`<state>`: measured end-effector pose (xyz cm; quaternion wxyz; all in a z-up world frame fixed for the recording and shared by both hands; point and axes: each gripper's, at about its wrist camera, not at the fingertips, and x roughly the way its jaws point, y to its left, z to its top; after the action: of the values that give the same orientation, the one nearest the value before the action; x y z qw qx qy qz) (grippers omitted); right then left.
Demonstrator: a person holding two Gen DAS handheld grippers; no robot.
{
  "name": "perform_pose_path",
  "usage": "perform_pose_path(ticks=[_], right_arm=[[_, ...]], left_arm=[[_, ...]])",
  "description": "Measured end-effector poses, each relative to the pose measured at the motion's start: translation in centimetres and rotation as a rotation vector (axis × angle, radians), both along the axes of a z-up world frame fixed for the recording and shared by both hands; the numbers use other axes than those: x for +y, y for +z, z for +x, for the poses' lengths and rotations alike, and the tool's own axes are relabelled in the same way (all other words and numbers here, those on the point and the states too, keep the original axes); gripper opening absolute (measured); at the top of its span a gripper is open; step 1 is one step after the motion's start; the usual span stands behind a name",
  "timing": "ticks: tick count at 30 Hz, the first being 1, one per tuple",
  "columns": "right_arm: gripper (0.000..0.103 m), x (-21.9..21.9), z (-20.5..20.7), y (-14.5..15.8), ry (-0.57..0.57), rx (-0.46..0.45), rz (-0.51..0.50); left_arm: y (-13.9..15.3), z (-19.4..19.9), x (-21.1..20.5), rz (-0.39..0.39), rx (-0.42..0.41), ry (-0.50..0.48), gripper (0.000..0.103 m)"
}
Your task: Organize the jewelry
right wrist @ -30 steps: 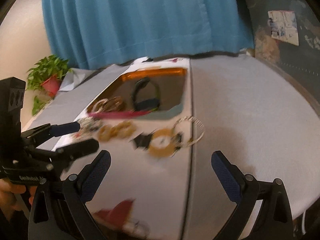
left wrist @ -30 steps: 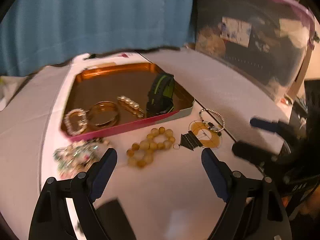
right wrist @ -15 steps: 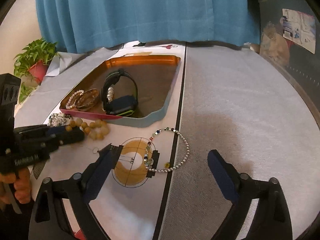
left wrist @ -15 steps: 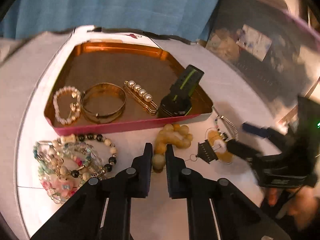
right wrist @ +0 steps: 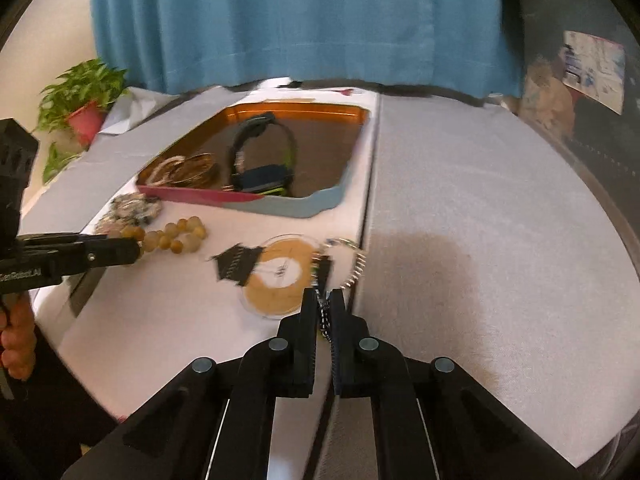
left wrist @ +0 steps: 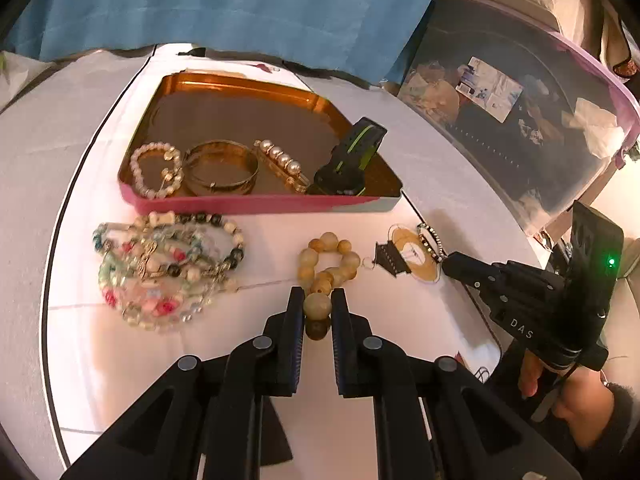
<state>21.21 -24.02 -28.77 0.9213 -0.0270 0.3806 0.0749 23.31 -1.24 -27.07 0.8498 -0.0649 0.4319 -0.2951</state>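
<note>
My left gripper point(left wrist: 317, 299) is shut on a bead of the amber bead bracelet point(left wrist: 328, 262), which lies on the white table in front of the gold-lined tin tray point(left wrist: 256, 203). My right gripper point(right wrist: 324, 300) is shut on the thin silver bead chain point(right wrist: 354, 266), which lies over a round orange disc pendant point(right wrist: 280, 276) with a black tassel piece point(right wrist: 234, 264). The tray holds a pearl bracelet point(left wrist: 154, 170), a gold bangle point(left wrist: 222, 166), a pearl pin point(left wrist: 280, 162) and a black-and-green watch point(left wrist: 348, 160).
A heap of mixed bead bracelets point(left wrist: 164, 268) lies left of the amber bracelet. A blue curtain point(right wrist: 304, 20) hangs behind the table. A clear storage bin point(left wrist: 520, 120) stands at the right. A potted plant point(right wrist: 82, 96) stands at the far left.
Both grippers went from wide open to shut. The left closed on the amber bracelet's bead, then the right dropped and closed on the silver chain.
</note>
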Motion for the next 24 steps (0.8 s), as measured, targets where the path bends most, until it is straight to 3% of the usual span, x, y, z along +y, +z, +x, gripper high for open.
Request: perform_pose_path(ticks=[5,8,13,24], right_arm=[[0.005,0.6,-0.6,0.2,0.031,0.012,0.061],[0.005,1.1,-1.8,1.8,0.044,-0.033,0.067],[0.005,0.6,-3.2,3.9,0.062,-0.055,0.112],[0.005,0.4,-3.6,4.8,0.061,-0.044,0.117]], left_arm=[[0.2,-0.1,0.5,-0.031,0.003,0.006,0.01],[-0.2,-0.6,0.8,-0.073,0.018,-0.009,0.01],[-0.5,-0.8,0.7,-0.056,0.017,-0.02,0.01],[0.8,-2.0,0.4,-0.107,0.02,-0.038,0.01]])
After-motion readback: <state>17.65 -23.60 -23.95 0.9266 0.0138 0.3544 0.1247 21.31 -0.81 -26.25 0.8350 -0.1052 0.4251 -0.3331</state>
